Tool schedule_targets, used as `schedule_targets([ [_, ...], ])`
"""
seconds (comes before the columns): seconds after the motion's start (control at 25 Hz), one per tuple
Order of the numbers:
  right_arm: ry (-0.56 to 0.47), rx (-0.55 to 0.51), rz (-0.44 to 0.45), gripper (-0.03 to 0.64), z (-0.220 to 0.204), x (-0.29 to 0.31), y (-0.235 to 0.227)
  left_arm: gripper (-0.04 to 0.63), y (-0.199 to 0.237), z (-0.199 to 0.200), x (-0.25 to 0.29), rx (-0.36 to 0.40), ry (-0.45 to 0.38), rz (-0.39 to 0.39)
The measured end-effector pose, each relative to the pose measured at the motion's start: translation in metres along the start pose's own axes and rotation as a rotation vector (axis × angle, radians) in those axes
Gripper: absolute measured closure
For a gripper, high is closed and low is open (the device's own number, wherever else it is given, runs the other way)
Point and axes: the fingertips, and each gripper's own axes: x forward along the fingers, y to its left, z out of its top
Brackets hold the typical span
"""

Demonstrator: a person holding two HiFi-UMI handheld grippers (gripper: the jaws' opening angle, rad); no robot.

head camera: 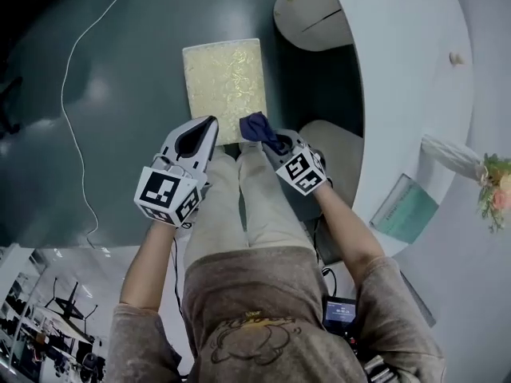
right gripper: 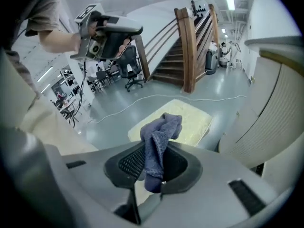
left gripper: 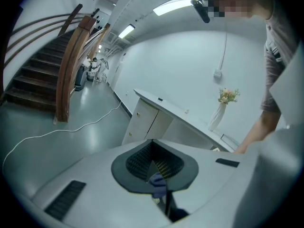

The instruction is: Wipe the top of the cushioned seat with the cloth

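While right gripper (head camera: 268, 139) fingers are clamping blue cloth (head camera: 254, 126) at cushioned seat (head camera: 223, 82) near-right corner, left gripper (head camera: 209, 128) is hovering beside seat's near edge, fingers pressed together, empty.

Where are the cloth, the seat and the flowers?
cloth (right gripper: 160, 137), right gripper view, its bunched middle.
seat (head camera: 223, 82), head view, the centre of its yellow top.
flowers (left gripper: 228, 95), left gripper view, the blooms.
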Motion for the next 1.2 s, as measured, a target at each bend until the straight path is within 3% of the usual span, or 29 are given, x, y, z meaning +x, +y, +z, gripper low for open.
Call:
schedule_targets([
  [0.2, -0.156, 0.03, -0.09, 0.528, 0.089, -0.079, -0.02, 0.58, -0.023, 0.06, -0.037, 0.015, -0.045, 0.013],
  [0.56, -0.438, 0.026, -0.205, 0.525, 0.253, -0.202, -0.032, 0.58, -0.055, 0.19, -0.103, 0.143, -0.193, 0.059],
  [0.8, -0.613, 0.052, -0.238, 0.525, 0.309, -0.266, -0.027, 0.58, -0.084, 0.236, -0.134, 0.223, -0.277, 0.052],
  [1.2, -0.767, 0.018, -0.275, 0.523, 0.36, -0.333, 0.001, 0.58, -0.096, 0.279, -0.175, 0.251, -0.397, 0.056],
])
